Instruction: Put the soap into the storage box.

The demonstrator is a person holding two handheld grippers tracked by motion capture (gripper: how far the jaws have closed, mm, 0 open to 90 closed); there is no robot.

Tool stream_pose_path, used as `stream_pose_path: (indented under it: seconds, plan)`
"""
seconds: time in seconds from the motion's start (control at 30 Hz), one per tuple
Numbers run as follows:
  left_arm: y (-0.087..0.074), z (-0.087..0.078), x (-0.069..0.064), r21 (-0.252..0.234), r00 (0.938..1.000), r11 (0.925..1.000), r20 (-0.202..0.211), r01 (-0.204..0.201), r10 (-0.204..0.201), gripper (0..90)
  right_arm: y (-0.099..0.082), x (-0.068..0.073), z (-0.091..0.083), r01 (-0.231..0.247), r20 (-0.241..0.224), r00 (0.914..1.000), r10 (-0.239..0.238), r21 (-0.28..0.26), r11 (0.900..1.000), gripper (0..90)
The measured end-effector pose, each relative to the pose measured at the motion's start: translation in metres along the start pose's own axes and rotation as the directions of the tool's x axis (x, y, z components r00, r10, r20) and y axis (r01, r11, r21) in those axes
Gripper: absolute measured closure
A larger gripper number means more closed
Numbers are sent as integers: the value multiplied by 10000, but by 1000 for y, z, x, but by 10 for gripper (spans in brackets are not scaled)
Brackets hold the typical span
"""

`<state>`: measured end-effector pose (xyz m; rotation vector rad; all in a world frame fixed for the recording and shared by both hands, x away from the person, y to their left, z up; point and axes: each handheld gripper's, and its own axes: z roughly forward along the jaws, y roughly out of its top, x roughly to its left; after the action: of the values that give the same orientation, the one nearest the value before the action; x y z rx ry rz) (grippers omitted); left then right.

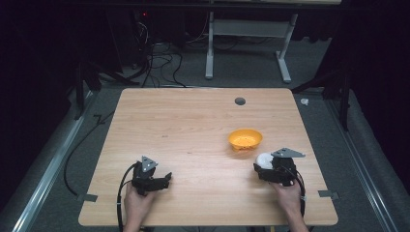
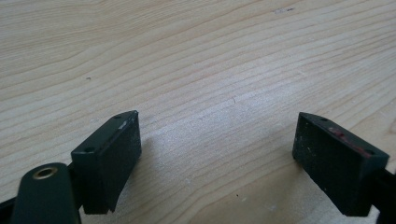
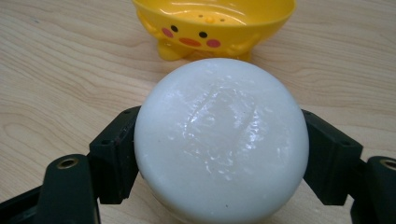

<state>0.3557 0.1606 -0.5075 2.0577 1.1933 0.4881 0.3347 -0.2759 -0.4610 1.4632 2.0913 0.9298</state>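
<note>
A round white soap-like puck (image 3: 223, 140) sits between the black jaws of my right gripper (image 3: 222, 156), which is shut on it; the puck (image 1: 263, 160) lies near the table's right side. Just beyond it stands a yellow duck-faced bowl (image 3: 212, 25), seen on the table (image 1: 203, 116) as an orange-yellow bowl (image 1: 245, 139). My left gripper (image 1: 167, 178) rests low at the front left, held by a hand. Its jaws stand wide apart over bare wood, with nothing between the fingers (image 2: 109, 158).
A dark round grommet hole (image 1: 240, 101) sits near the table's far edge. Cables (image 1: 159, 63) and a white desk frame (image 1: 246, 43) lie on the floor beyond. Grey tape tabs (image 1: 329, 194) mark the front corners.
</note>
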Motion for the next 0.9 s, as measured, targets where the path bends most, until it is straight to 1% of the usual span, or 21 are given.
stream_pose_path:
  seconds: [0.13, 0.37, 0.57, 0.63, 0.67, 0.9]
  plan:
    - [0, 0, 0, -1, 10000, 10000, -2, 0, 0, 159, 6, 1, -3, 38, -118, 9999, -39, -128, 9999, 247]
    - [0, 0, 0, -1, 10000, 10000, 1, 2, -2, 159, 16, 1, -5, 68, -353, 9993, -74, -171, 9998, 248]
    - [0, 0, 0, -2, 10000, 10000, 1, 2, -2, 159, 23, 1, -6, 57, -420, 9991, -66, -220, 9997, 247]
    - [0, 0, 0, -1, 10000, 10000, 0, 0, 0, 159, 26, 1, -7, 123, -418, 9990, -135, -293, 9995, 248]
    - [0, 0, 0, 0, 10000, 10000, -1, -2, 2, 159, 27, 1, -7, 70, -448, 9990, -83, -291, 9996, 248]
    - [0, 0, 0, -3, 10000, 10000, 1, 3, -3, 159, 36, 2, -5, 208, -435, 9988, -221, -288, 9994, 248]
